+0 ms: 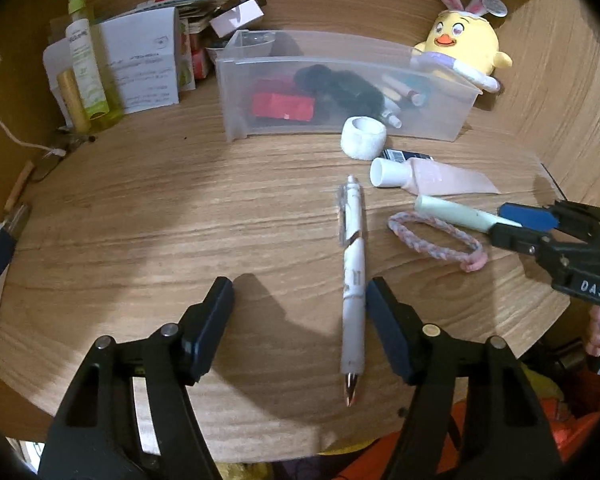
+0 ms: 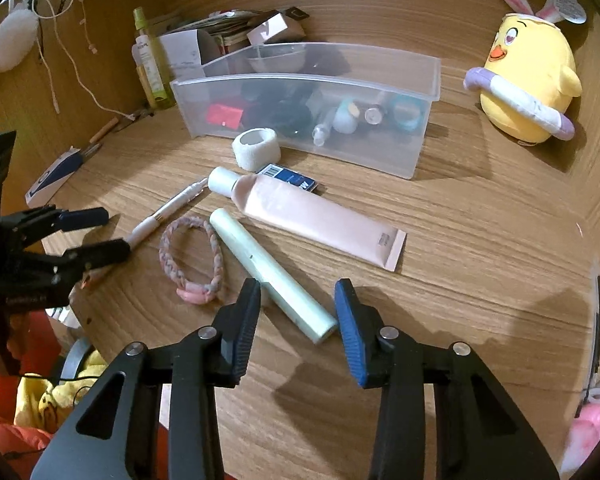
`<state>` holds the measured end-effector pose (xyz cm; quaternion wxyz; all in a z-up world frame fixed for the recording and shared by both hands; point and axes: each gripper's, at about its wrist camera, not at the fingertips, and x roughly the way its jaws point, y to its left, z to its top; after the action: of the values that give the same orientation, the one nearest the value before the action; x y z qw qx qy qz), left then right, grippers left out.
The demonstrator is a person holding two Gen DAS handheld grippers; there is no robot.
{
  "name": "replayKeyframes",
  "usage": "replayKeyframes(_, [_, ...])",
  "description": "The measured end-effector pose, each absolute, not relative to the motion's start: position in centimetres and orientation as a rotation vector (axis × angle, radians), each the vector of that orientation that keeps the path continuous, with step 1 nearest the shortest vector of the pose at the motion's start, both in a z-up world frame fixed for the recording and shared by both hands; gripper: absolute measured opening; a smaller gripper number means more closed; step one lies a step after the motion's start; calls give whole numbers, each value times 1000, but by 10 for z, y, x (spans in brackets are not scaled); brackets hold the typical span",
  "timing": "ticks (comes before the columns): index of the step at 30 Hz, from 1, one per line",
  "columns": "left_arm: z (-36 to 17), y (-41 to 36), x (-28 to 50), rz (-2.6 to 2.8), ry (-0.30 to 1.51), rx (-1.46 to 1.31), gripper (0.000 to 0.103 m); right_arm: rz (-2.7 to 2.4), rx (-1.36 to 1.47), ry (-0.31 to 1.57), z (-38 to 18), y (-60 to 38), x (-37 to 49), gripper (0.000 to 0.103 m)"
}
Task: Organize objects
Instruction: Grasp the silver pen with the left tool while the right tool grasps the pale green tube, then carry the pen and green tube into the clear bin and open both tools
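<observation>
We see the left gripper [image 1: 300,312] with its jaws standing wide over the wooden desk [image 1: 140,220], gripping nothing. The white pen [image 1: 353,280] lies lengthwise between them, tight against the inner face of the right-hand jaw and well clear of the left-hand one; its metal tip points back toward the gripper, its clip end away. Whether that jaw actually touches the pen we cannot tell from this angle.

The right gripper [image 2: 298,300] has its jaws at a narrower gap, and the pale green tube [image 2: 272,276] runs slantwise between them. Its near end sits in the gap, closer to the blue pad, while the black jaw's tip is just beside the tube's side. The pads do not look pressed on it.

Just outside the black jaw lies the braided hair tie [image 2: 190,256]. Beyond the right gripper's jaw tips are the pink tube [image 2: 312,216], a white tape roll [image 2: 256,148] and, farther still, the clear bin [image 2: 300,80] holding small items. A yellow chick plush [image 2: 528,84] sits well off to the blue pad's side.
</observation>
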<state>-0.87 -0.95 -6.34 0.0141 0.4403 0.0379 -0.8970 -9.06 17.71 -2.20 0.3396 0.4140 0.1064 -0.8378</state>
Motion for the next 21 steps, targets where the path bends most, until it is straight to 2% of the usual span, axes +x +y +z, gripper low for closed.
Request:
replayKeyframes(2, [-64,-5,-17,-2810,111,1381,69,-2181,1072,286,-22,175,-90,35])
replayKeyframes(5, [-64,1,-28,-2818,81,1381,63,-2171,1063,297,-21,166,-91,35])
replayKeyframes(10, [-64,5,-37,-2828,30,1355,41,-2165,1068,309,-22,151,-95,33])
replayKeyframes(14, [-64,1,-33,-2831,39,1323,14,-2161,1053,320,-25,146,-93,16])
replayKeyframes(21, [-61,-10,-17,-2843,140,1296,12,-2175,1033,288,-22,157,-81,14])
